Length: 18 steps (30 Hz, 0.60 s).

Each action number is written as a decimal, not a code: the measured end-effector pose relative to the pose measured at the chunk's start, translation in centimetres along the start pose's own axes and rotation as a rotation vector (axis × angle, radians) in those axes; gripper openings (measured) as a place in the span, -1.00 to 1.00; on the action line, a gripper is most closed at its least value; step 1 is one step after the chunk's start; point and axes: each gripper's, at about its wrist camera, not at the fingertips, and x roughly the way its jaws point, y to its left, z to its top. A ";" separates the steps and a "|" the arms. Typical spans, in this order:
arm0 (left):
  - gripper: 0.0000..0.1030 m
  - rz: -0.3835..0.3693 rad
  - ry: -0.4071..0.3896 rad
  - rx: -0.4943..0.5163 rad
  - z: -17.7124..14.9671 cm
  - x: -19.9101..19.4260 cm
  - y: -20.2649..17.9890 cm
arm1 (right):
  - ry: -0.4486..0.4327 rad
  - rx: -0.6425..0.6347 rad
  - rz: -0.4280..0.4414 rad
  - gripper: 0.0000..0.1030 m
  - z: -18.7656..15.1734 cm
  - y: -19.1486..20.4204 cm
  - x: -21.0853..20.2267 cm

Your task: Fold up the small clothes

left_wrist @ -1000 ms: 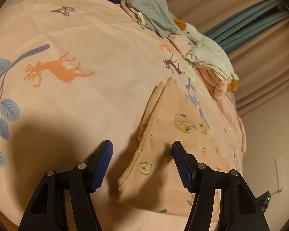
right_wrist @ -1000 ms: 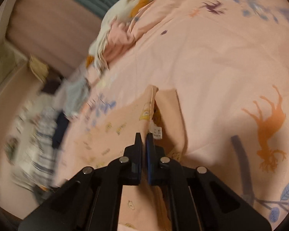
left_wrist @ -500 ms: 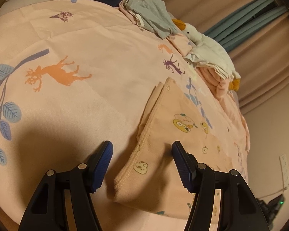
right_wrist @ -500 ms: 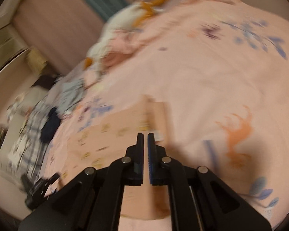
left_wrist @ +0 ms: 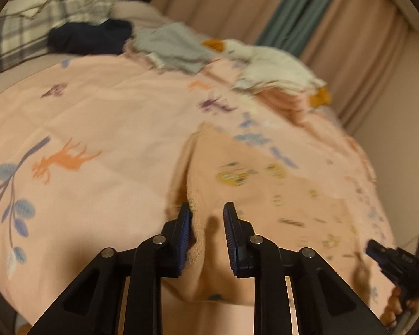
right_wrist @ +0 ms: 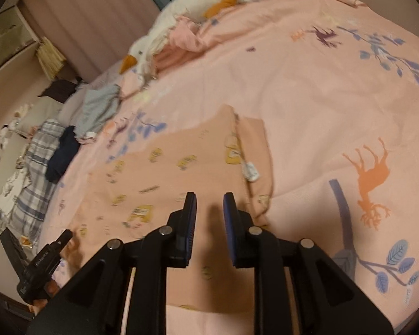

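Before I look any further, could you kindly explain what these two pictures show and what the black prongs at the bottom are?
There is no robot here: a person carries a hand-held gripper in each hand, each with a fisheye camera looking along its two fingers. One picture comes from the left hand-held gripper, the other from the right hand-held gripper. Both look down on a pink bedspread where a peach printed garment lies. Further off are a plush goose and loose clothes. The left jaws are closing around the garment's hem; the right jaws are opening, holding nothing.
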 end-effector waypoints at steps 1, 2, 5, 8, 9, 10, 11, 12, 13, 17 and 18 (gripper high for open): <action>-0.56 -0.031 -0.006 0.010 0.0 -0.2 -0.1 | 0.000 -0.014 0.025 -0.57 -0.3 0.3 -0.2; -0.56 -0.050 0.003 0.027 0.0 0.0 -0.2 | 0.004 -0.029 0.040 -0.56 -0.3 0.5 -0.1; -0.56 -0.023 0.074 0.015 -0.5 1.6 -0.1 | 0.057 -0.032 -0.012 -0.55 -0.8 0.4 1.6; -0.56 0.015 0.178 -0.022 -1.3 3.9 0.7 | 0.119 0.023 -0.069 -0.67 -1.0 -0.7 3.8; -0.56 0.034 0.178 -0.013 -1.5 4.0 0.6 | 0.113 0.040 -0.056 -0.67 -0.8 -0.9 3.7; -0.56 0.058 0.168 0.011 -1.7 3.8 0.3 | 0.114 0.051 -0.051 -0.64 -0.6 -1.0 3.5; -0.56 0.079 0.160 0.048 -1.8 3.7 0.0 | 0.111 0.055 -0.045 -0.61 -0.5 -1.0 3.2; -0.56 0.094 0.160 0.070 -2.0 3.6 -0.3 | 0.099 0.053 -0.044 -0.61 -0.4 -0.8 2.9; -0.56 0.109 0.158 0.095 -2.2 3.5 -0.6 | 0.089 0.044 -0.055 -0.60 -0.4 -0.7 2.6; -0.55 0.135 0.153 0.126 -2.5 3.6 -1.0 | 0.099 0.034 -0.092 -0.61 -0.5 -0.8 3.0; -0.55 0.130 0.157 0.115 -2.4 3.7 -0.8 | 0.104 0.050 -0.091 -0.60 -0.6 -1.0 3.1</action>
